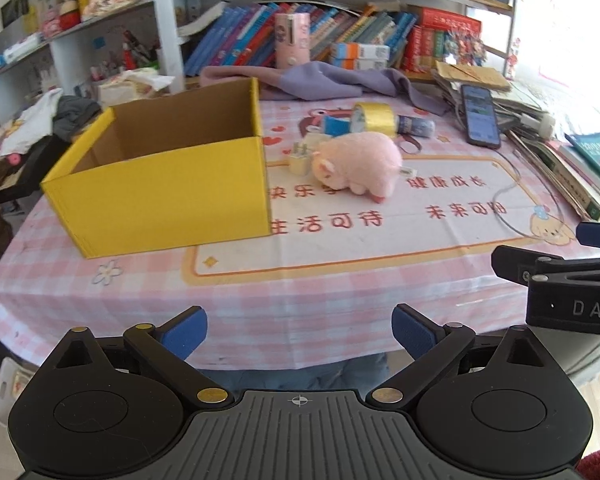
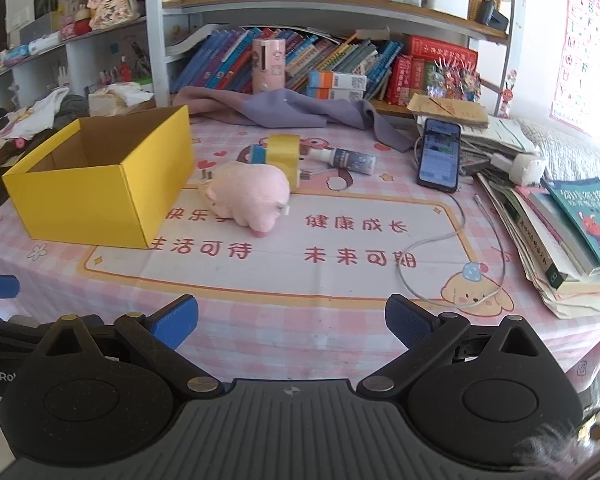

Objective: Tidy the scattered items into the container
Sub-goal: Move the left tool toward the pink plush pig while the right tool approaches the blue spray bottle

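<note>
While both grippers' fingers [image 1: 414,330] [image 2: 172,322] gape, tablecloth [image 2: 260,280] reads 健康成长, neighbouring gripper [image 1: 572,292] perhaps "DAS".

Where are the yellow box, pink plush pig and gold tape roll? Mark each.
yellow box [image 1: 160,196], left wrist view, front wall.
pink plush pig [image 2: 252,194], right wrist view, its back.
gold tape roll [image 1: 374,118], left wrist view, outer band.

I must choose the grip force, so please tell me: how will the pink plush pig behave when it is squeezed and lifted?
The pink plush pig looks fuzzy and stuffed, so it probably compresses and weighs little. Lying flat on the checked tablecloth, it seems unlikely to roll.
</note>
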### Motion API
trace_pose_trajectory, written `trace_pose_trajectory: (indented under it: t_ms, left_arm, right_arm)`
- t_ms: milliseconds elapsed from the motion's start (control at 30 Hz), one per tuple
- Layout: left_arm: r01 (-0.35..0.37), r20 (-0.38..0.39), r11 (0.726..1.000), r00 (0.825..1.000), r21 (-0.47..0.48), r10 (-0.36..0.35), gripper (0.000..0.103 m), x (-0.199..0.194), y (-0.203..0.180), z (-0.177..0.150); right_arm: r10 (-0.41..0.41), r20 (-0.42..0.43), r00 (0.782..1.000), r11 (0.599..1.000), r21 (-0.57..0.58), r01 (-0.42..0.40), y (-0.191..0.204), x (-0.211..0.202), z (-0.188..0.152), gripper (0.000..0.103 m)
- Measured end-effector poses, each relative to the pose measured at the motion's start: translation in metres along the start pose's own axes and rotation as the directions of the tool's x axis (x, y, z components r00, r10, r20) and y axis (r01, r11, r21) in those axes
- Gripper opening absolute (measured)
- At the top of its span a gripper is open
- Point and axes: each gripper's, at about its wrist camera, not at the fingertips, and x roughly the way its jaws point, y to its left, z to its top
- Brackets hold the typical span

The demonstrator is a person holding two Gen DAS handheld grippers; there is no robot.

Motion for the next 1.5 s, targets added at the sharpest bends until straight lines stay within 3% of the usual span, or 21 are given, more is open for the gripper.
trace_pose_trajectory:
  t_ms: [200,367,833,1500]
  left_arm:
    - [0.040,0.026,0.998,0.999,0.052,-0.042,0.095,0.007,-0.017,0.009]
    - [0.030,0.047,0.997,0.998,0.066,-0.033,0.094,0.018,-0.028,0.021]
    - [0.063,0.038,0.991,0.997,0.116,-0.067,0.090,0.069,-0.068,0.067]
    - [-0.093,0.017,0.993,0.995,-0.072,0.094,0.090,0.125,-0.094,0.134]
  right_arm:
    - [-0.002,-0.012,1.000,1.000,0.027,0.002,-0.014,0.011,0.004,0.095]
    - [0.012,-0.011,1.000,1.000,0.023,-0.012,-0.023,0.026,0.013,0.092]
    - [0.032,-0.045,0.998,0.999,0.024,-0.031,-0.068,0.080,0.048,0.086]
    - [0.182,-0.055,0.982,0.979,-0.087,-0.186,-0.129,0.161,0.124,0.086]
